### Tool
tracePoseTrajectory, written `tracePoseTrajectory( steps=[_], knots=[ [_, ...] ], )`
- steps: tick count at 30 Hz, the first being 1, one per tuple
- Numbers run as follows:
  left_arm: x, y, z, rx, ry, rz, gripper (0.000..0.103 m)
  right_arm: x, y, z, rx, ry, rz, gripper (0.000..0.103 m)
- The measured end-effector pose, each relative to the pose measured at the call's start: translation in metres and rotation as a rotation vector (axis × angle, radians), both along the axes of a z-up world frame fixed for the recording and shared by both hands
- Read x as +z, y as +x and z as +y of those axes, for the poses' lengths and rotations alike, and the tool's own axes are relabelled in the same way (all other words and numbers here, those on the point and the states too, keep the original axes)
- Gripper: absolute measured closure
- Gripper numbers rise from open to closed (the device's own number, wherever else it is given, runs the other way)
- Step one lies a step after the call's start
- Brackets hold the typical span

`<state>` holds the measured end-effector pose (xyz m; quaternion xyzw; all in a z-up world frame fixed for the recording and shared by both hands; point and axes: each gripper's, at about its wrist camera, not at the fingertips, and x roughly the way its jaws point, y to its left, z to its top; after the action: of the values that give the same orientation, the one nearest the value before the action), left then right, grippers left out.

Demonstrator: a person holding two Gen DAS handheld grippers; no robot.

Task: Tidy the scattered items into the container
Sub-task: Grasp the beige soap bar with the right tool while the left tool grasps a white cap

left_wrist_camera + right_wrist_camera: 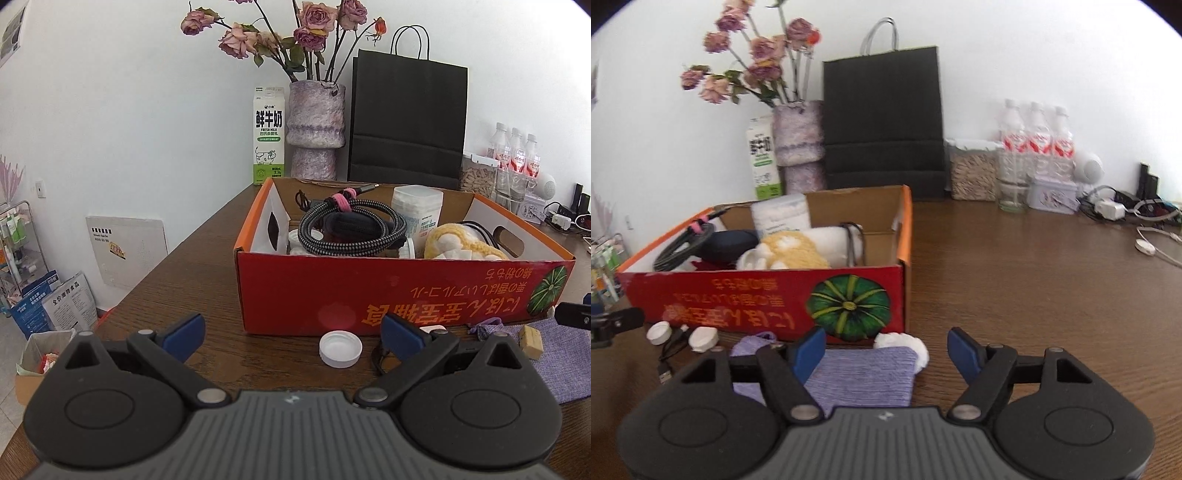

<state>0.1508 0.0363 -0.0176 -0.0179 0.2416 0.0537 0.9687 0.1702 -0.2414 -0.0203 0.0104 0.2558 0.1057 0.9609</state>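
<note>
The red cardboard box (295, 295) stands on the wooden table and holds a coiled braided cable (343, 229), a white jar and a yellow plush. My left gripper (291, 325) is open just before the box's front wall. A white cap (340, 349) lies on the table between its fingers, untouched. My right gripper (884, 345) is open over a purple cloth pouch (864, 373). The pouch lies flat between its fingers, with a white fluffy pad (905, 341) at its far edge. Two white caps (659, 332) and a black USB cable (670, 354) lie to the left.
A small yellow block (530, 341) sits on the purple cloth (565, 354). Behind the box stand a milk carton (269, 136), a vase of dried roses (316, 129), a black paper bag (406, 125), water bottles (1036, 144) and a tin. Chargers and cords lie at the far right (1126, 210).
</note>
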Motion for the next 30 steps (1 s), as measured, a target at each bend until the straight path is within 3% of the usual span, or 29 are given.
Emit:
tracePoseTrajectory(
  steps=[2, 6, 9, 10, 22, 30],
  knots=[
    [0.0, 0.0, 0.0, 0.002, 0.004, 0.004, 0.0, 0.002, -0.006, 0.013, 0.072, -0.014, -0.009, 0.033],
    [-0.001, 0.001, -0.001, 0.005, 0.006, 0.01, 0.0, -0.001, -0.004, 0.037, 0.16, -0.043, 0.026, 0.062],
    [-0.002, 0.004, -0.001, -0.001, 0.009, 0.025, 0.0, -0.005, 0.002, 0.049, 0.168, -0.062, 0.061, 0.064],
    [-0.002, 0.004, -0.002, -0.004, 0.01, 0.031, 0.0, -0.007, 0.004, 0.05, 0.171, -0.065, 0.079, 0.069],
    [-0.008, 0.016, -0.004, -0.006, 0.019, 0.107, 0.0, -0.003, -0.008, 0.05, 0.171, -0.074, 0.026, 0.07],
    [-0.013, 0.028, 0.0, -0.007, -0.011, 0.15, 0.013, -0.002, -0.008, 0.05, 0.168, -0.076, 0.024, 0.07]
  ],
)
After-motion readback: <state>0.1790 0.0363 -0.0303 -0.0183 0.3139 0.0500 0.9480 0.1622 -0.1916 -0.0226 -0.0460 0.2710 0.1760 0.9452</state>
